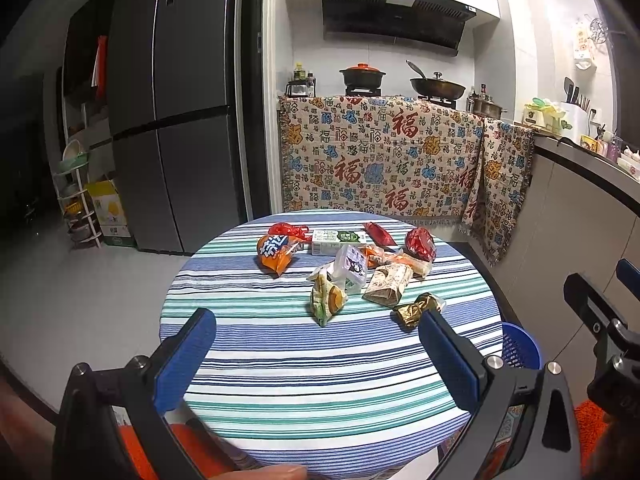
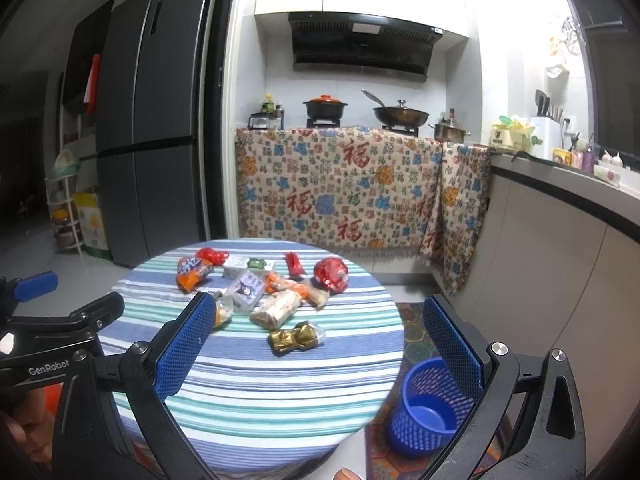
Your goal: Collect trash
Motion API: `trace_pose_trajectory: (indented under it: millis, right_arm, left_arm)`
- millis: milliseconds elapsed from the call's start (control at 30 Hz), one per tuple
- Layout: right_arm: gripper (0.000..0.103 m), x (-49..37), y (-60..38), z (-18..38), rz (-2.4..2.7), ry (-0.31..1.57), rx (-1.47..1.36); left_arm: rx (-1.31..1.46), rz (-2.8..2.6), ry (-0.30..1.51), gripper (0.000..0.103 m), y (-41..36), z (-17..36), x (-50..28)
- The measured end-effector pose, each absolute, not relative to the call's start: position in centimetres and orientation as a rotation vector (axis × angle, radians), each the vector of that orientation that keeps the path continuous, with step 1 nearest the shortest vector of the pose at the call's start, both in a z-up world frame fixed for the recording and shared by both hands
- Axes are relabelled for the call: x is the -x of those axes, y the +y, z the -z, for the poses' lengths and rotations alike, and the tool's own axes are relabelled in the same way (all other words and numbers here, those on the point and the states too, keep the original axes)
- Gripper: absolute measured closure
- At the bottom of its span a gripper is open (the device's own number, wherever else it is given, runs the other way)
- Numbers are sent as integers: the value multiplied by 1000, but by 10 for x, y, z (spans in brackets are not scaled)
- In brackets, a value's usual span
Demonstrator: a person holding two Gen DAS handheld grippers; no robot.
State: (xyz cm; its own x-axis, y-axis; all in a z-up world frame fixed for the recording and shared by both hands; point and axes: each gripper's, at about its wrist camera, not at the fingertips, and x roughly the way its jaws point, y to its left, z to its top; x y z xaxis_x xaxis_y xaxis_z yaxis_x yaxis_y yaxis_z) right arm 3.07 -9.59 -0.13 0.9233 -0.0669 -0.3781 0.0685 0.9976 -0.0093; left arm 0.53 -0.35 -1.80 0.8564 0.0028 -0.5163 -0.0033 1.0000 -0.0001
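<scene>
Opening step, nothing collected: left gripper and right gripper hover spread and empty above the striped round table. Nearest, the gold wrapper invites a pinch, then transfer to the blue basket on the floor; beyond, remaining wrappers, draped counter, stove.

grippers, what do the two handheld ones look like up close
Both are black frames with two wide fingers lined with blue textured pads and silver bolts at the joints. The left gripper and right gripper match. In the right wrist view, the left one's side bears white "GenRobot" lettering.
</scene>
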Motion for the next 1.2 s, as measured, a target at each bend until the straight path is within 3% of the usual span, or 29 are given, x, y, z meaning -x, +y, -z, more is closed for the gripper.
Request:
trace_pose_trajectory:
  millis: [800, 1200]
  right_arm:
    - [0, -48, -106, 28, 74, 438, -5]
    - [0, -78, -116, 73, 67, 527, -20]
  left_arm:
    - [3, -14, 608, 0, 5, 40, -28]
    - [42, 26, 734, 0, 25, 101, -70]
